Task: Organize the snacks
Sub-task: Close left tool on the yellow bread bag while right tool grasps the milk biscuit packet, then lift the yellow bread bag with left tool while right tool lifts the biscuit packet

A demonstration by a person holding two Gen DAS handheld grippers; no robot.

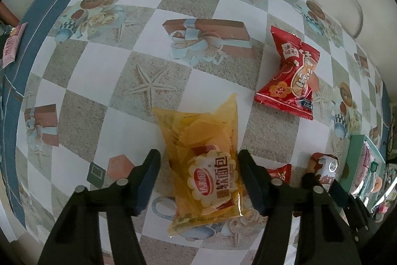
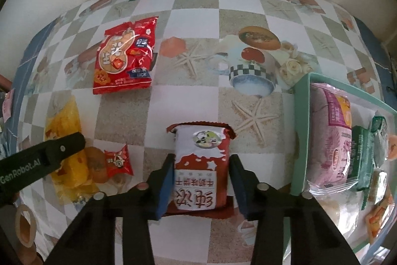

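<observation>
between the right gripper [image 2: 202,187] fingers lay the brown-and-white milk snack pack [image 2: 201,165], its long axis running six to twelve o'clock along the fingers. both blue pads met its sides, so the gripper was clamped narrow on the pack, which looked to rest on the checked tablecloth [image 2: 158,113]. the mint tray [image 2: 301,131], already stocked with snacks, stood at three o'clock, so the right hand was the nearer one to it. in the left wrist view, the left gripper [image 1: 198,182] straddled the yellow soft bread bag [image 1: 208,165], half open; its right pad touched the bag's edge, its left pad stood apart.
</observation>
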